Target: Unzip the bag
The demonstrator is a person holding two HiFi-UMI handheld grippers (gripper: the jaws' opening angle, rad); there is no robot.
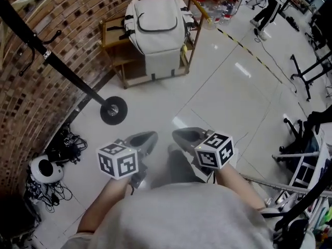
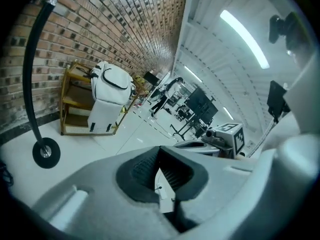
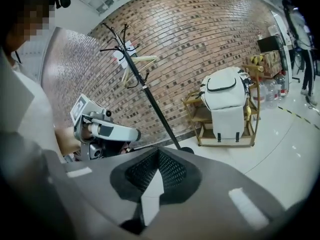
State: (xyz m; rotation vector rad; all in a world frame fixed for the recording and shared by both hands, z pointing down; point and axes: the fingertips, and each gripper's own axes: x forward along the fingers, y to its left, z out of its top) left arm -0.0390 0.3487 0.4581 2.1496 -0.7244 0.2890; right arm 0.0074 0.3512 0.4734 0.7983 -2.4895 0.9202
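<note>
The white backpack stands upright on a low wooden shelf against the brick wall, its dark zipper line curving across the top pocket. It also shows far off in the left gripper view as the backpack and in the right gripper view as the backpack. My left gripper and right gripper hover side by side over the white floor, well short of the bag. Both are shut with nothing in them: left gripper, right gripper.
A black coat stand leans across the left, its round base on the floor between me and the shelf. Cables and a white device lie at the lower left. Yellow-black floor tape, black stands and a distant person are to the right.
</note>
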